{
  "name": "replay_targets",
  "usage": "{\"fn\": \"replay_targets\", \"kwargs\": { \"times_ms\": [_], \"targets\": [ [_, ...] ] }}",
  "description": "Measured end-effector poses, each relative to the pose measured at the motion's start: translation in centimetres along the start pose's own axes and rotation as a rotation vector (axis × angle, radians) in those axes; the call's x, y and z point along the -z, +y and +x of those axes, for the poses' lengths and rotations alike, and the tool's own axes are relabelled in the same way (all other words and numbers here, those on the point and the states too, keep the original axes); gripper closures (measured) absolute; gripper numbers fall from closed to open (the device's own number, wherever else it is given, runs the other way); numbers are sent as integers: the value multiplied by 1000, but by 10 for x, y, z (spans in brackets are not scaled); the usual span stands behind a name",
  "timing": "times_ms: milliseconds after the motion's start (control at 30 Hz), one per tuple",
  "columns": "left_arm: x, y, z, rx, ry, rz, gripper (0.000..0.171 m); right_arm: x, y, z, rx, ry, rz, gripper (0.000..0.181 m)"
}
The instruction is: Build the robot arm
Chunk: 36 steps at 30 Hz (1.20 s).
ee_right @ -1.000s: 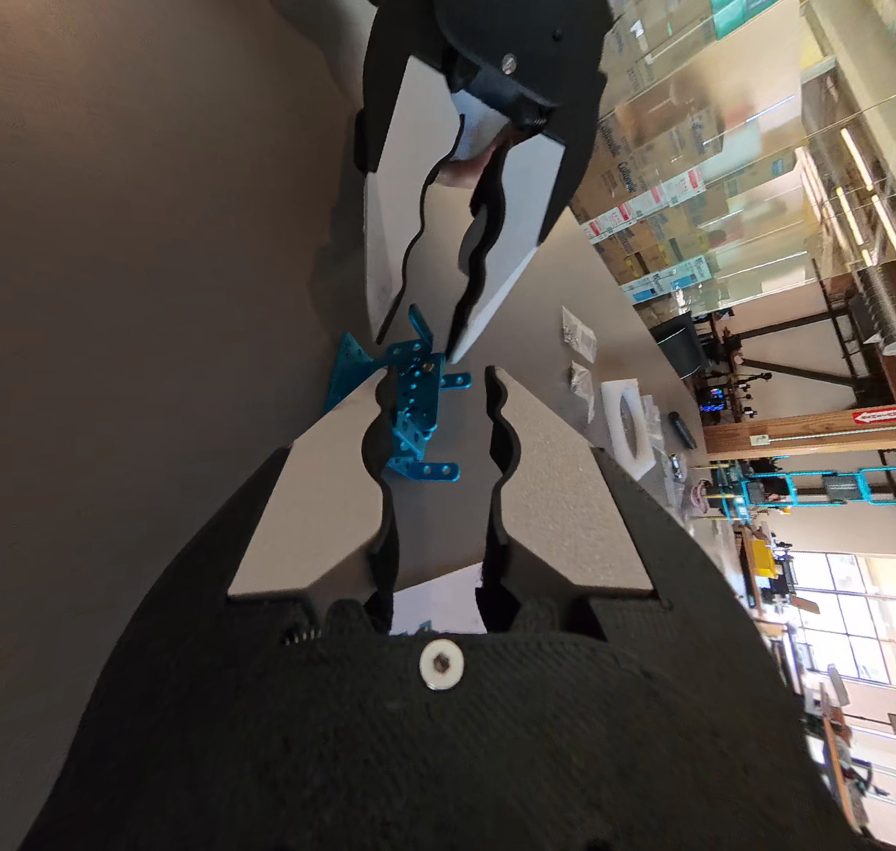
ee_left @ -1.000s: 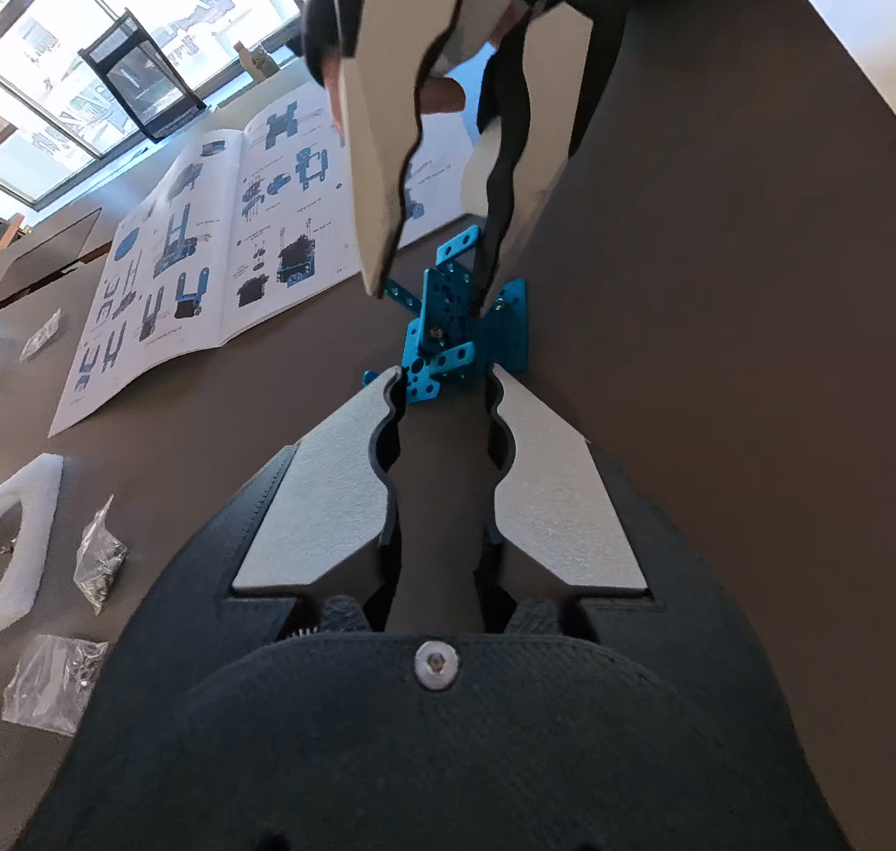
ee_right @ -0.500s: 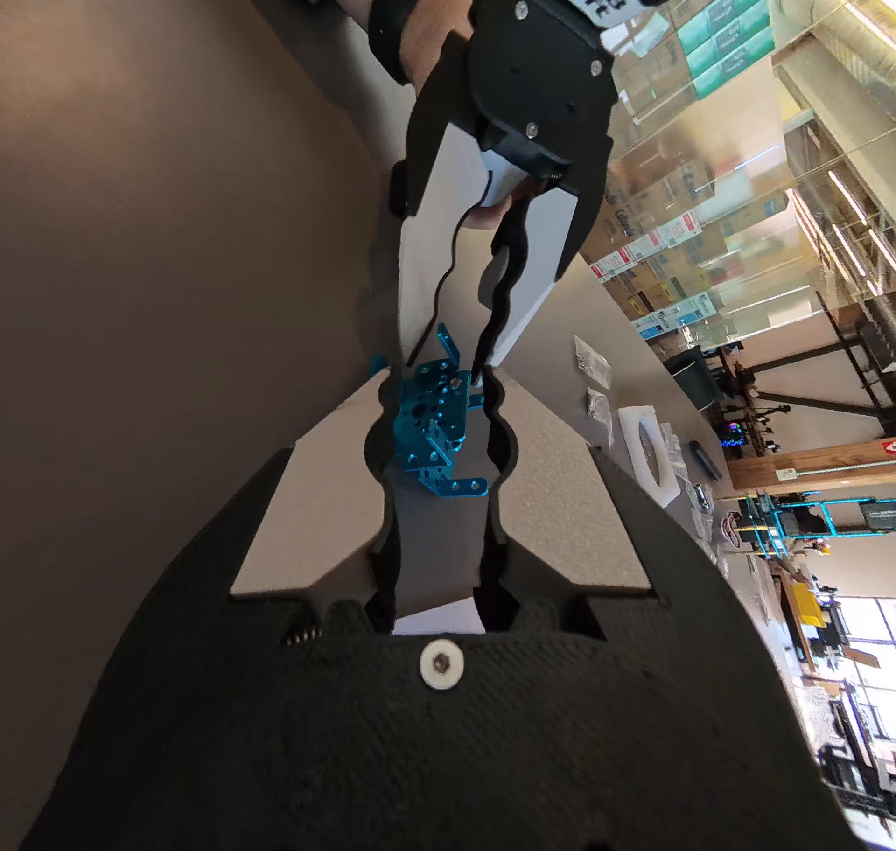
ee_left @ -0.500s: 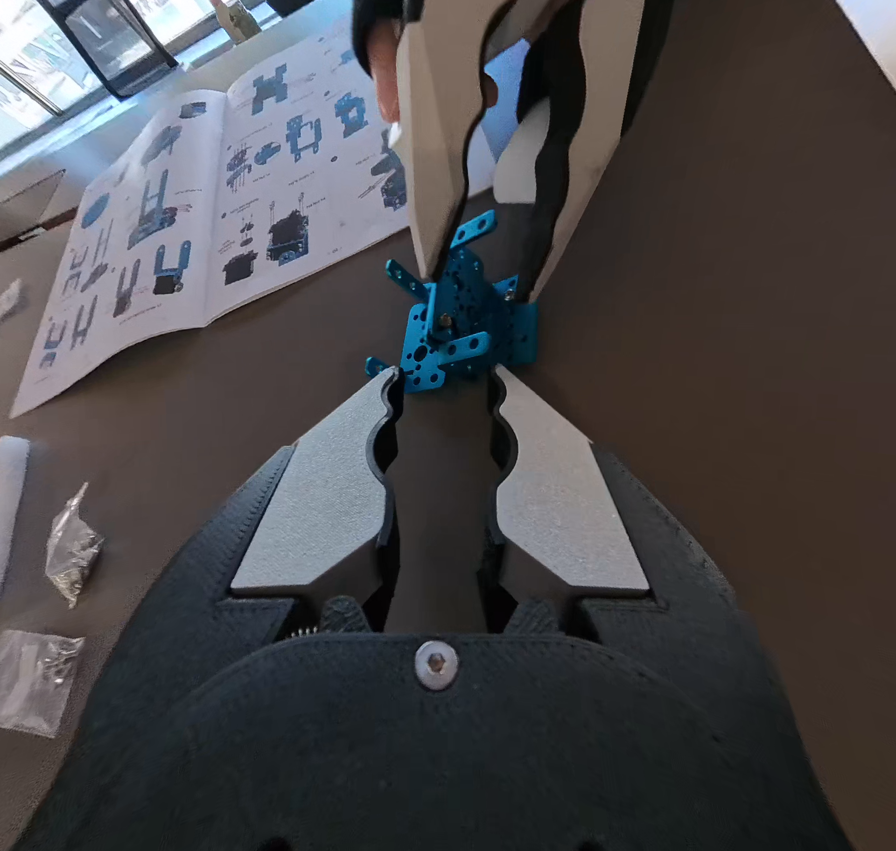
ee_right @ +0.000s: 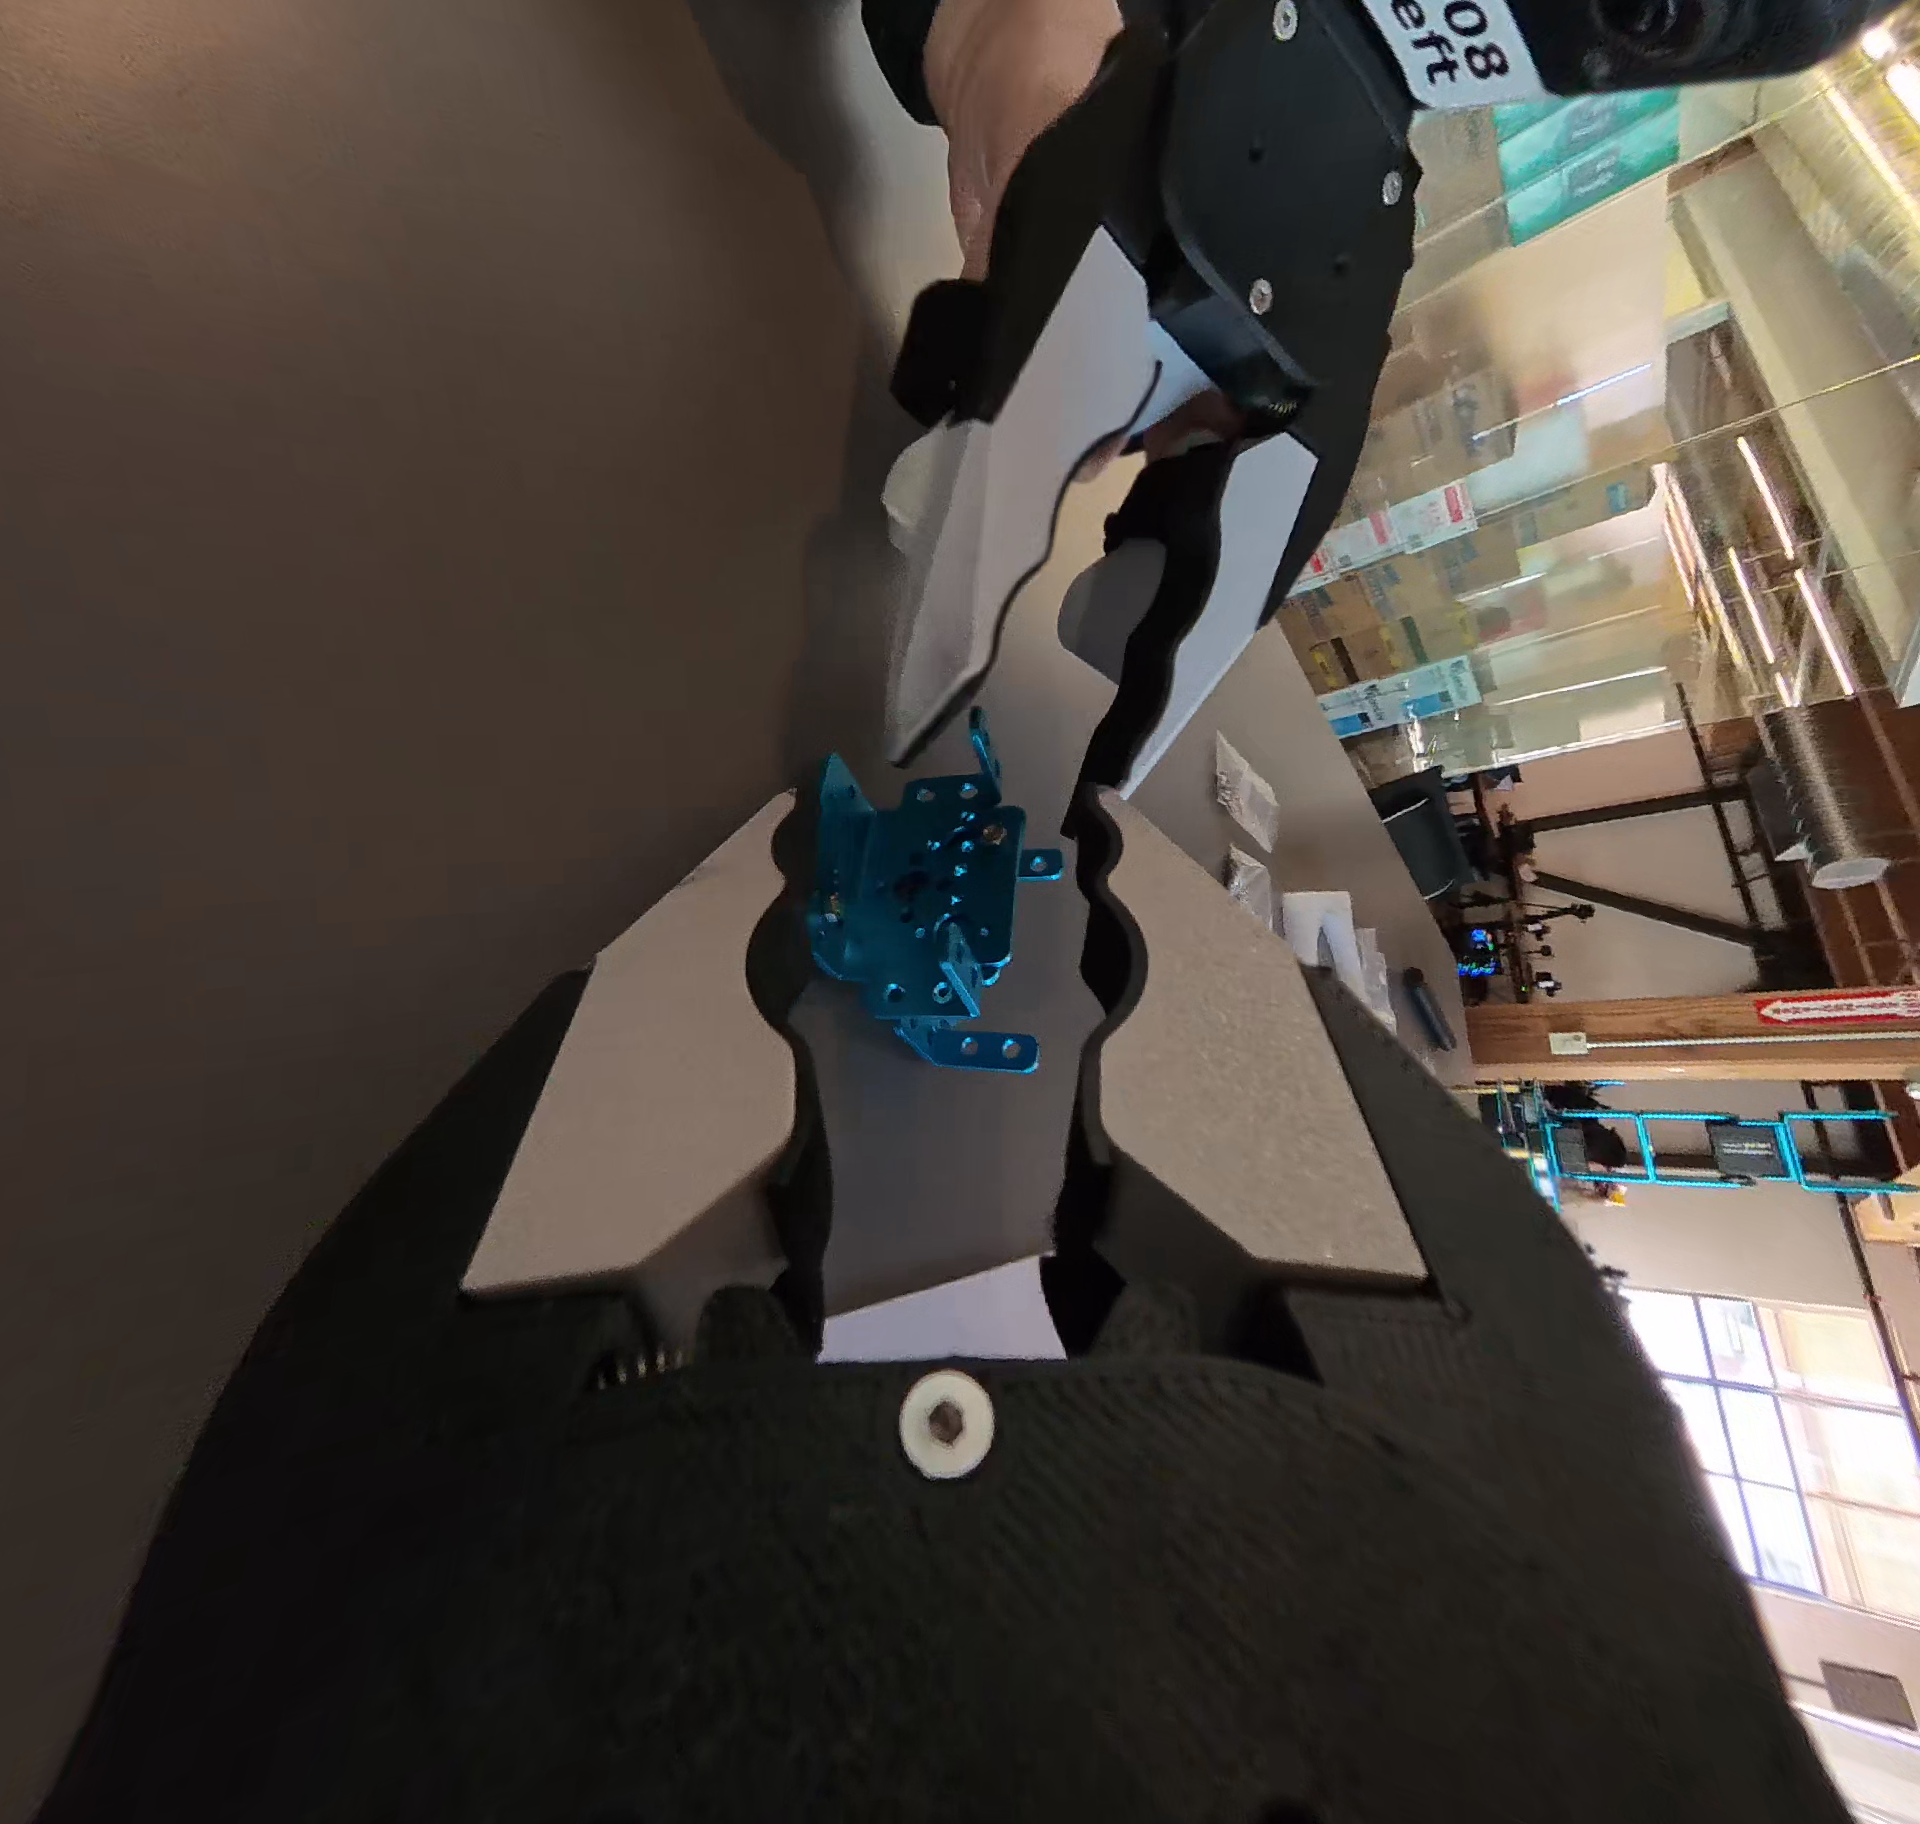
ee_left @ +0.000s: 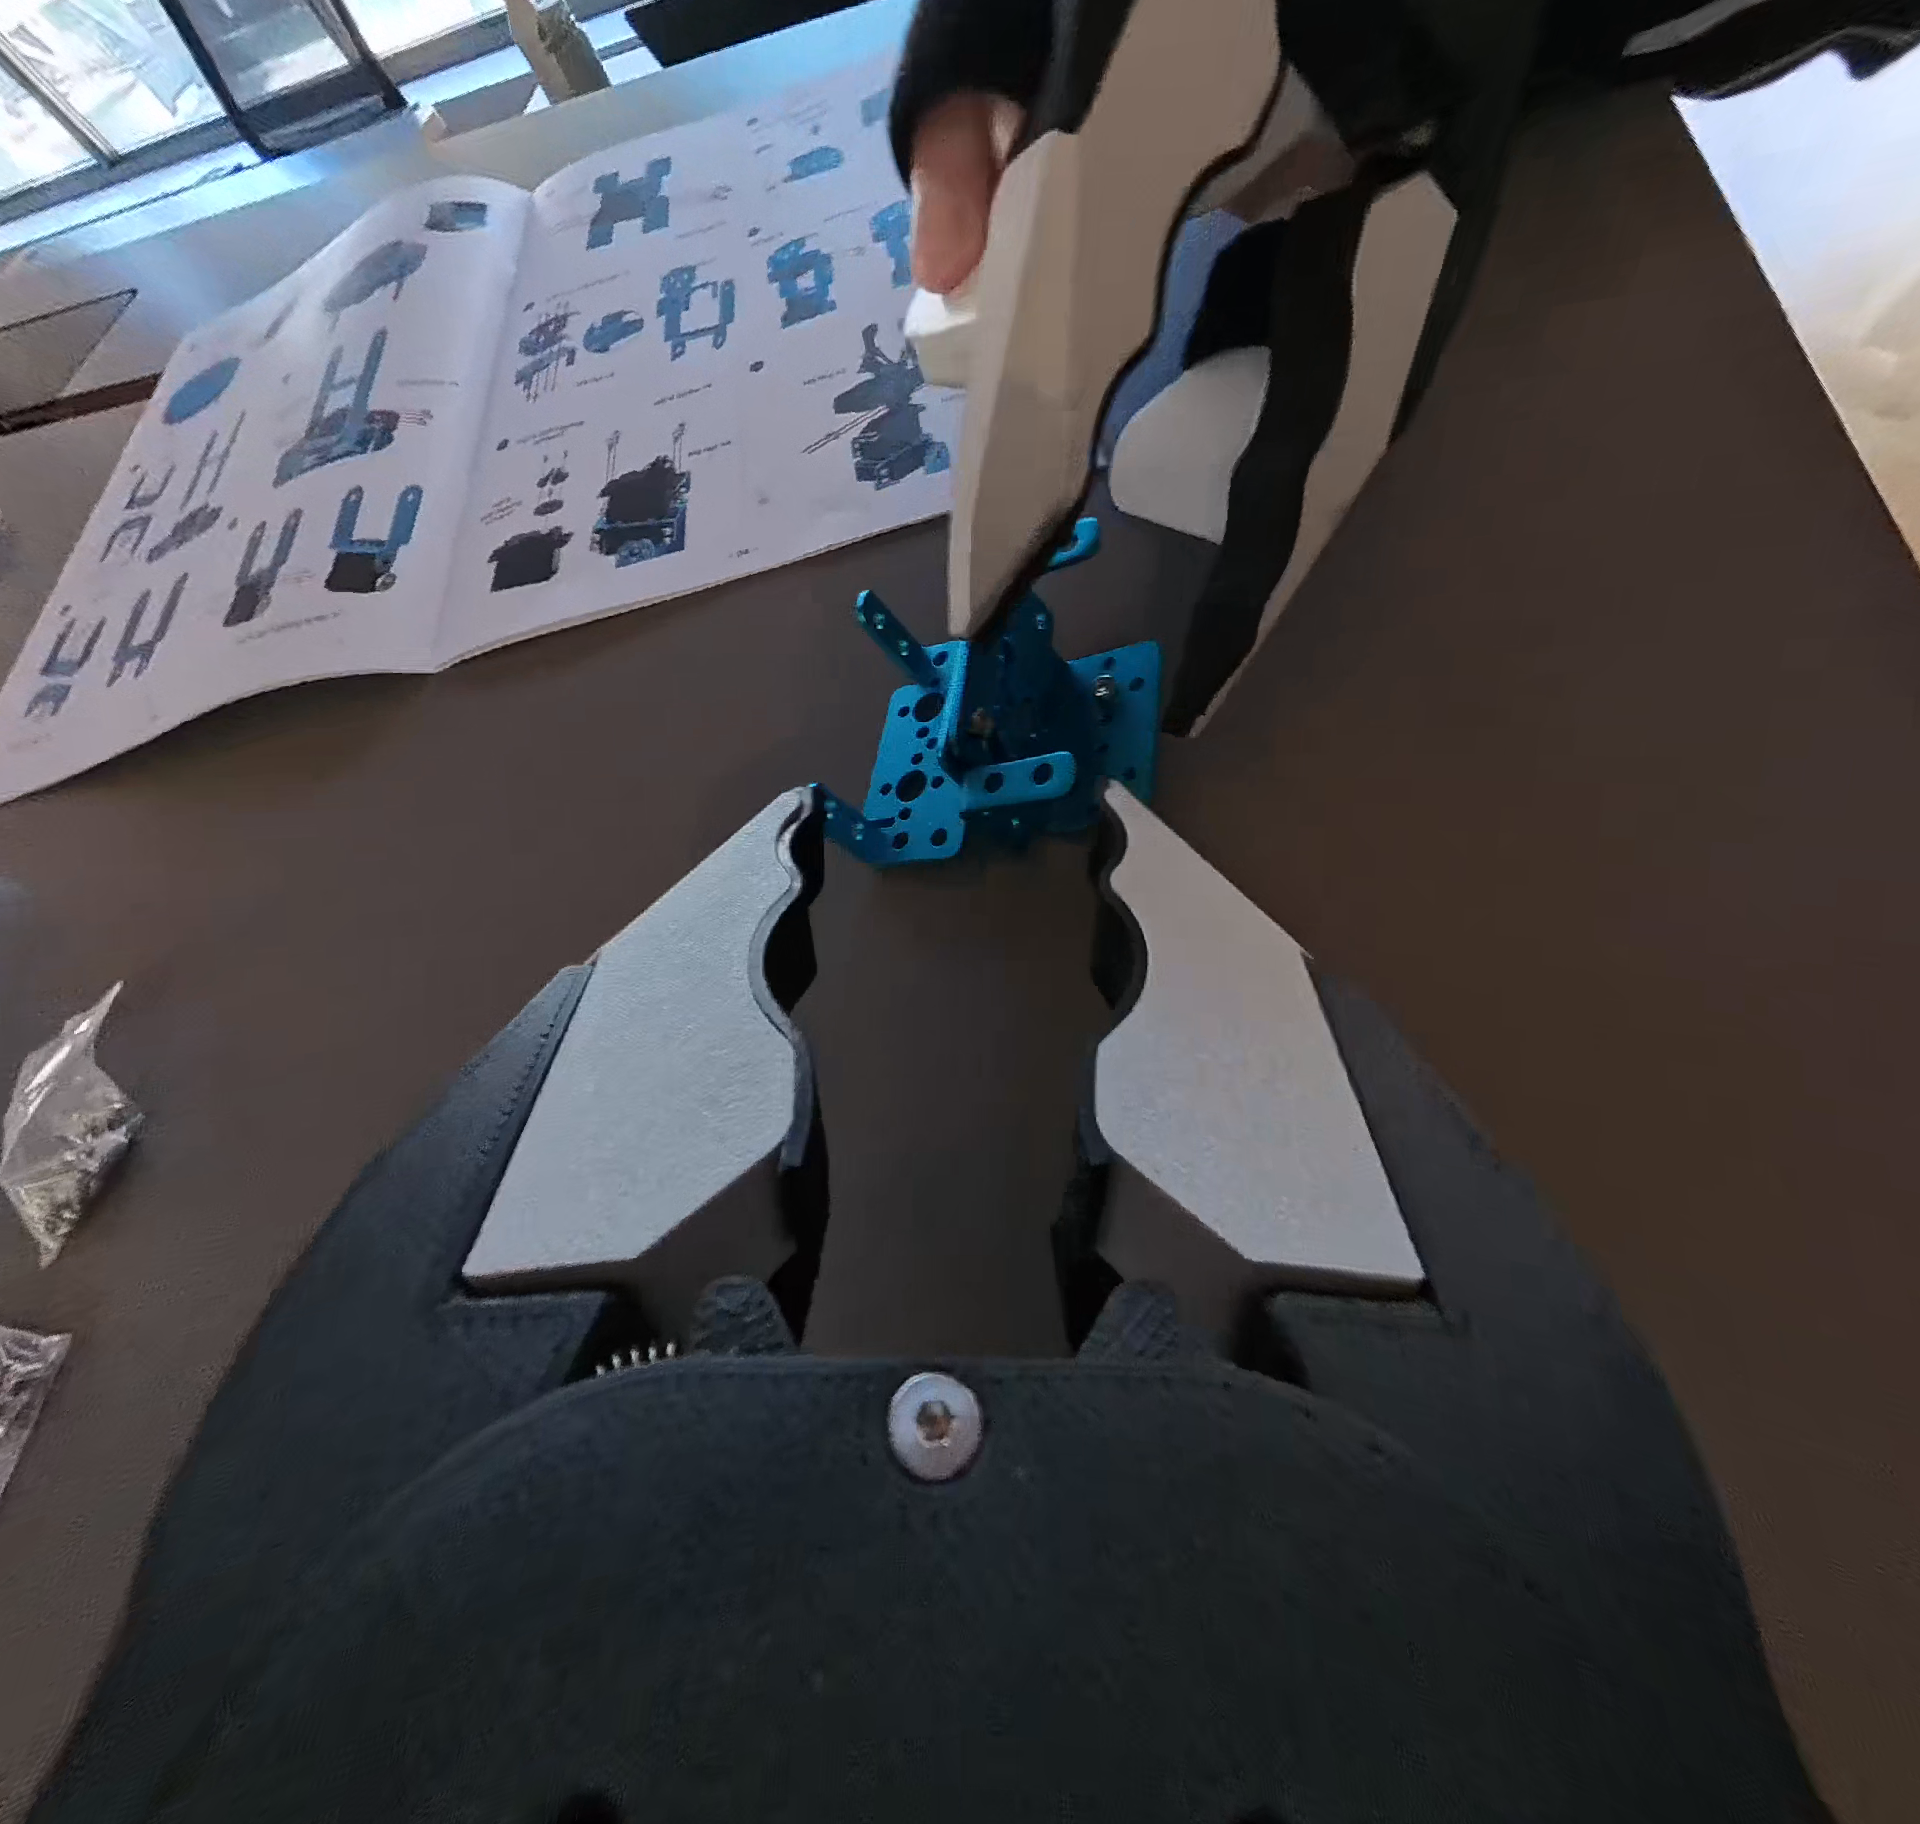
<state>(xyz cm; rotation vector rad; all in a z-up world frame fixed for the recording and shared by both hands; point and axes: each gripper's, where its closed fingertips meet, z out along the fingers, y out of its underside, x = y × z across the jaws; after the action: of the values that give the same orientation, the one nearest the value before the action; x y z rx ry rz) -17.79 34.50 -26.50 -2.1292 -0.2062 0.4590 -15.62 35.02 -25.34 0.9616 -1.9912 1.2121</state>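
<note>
A blue metal bracket assembly (ee_left: 987, 735) with many holes stands on the dark brown table (ee_left: 1558, 839). My left gripper (ee_left: 961, 813) is open and empty, its fingertips just short of the assembly's near edge. My right gripper (ee_left: 1075, 673) comes down from the far side, open, with one fingertip over the assembly's top and the other beside its right plate. In the right wrist view the assembly (ee_right: 925, 901) sits between the open fingers of my right gripper (ee_right: 935, 808), close to the left finger. My left gripper (ee_right: 992, 782) faces it from beyond, open.
An open instruction booklet (ee_left: 468, 403) lies to the left of the assembly. Small plastic bags of hardware (ee_left: 62, 1140) lie at the left edge. More bags (ee_right: 1242, 787), a white foam piece (ee_right: 1320, 927) and a dark pen-like object (ee_right: 1423, 1005) lie farther along the table. My left and right fingertips are right by each other.
Both grippers have closed in on the blue assembly from opposite sides. The right gripper's fingers now straddle it. Both stay open.
</note>
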Motion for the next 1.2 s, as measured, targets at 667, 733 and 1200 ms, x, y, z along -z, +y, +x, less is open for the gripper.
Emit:
{"fn": "replay_targets", "kwargs": {
  "times_ms": [667,733,1200],
  "targets": [
    [-16,1,0,-78,-73,-67,149,-8,13,-4,-9,-16,-69,138],
    [-17,2,0,-96,-88,-72,151,-8,13,-4,-1,-13,-67,139],
    [-17,3,-1,-146,-117,-70,153,-8,16,-4,-27,-35,-108,139]
  ]
}}
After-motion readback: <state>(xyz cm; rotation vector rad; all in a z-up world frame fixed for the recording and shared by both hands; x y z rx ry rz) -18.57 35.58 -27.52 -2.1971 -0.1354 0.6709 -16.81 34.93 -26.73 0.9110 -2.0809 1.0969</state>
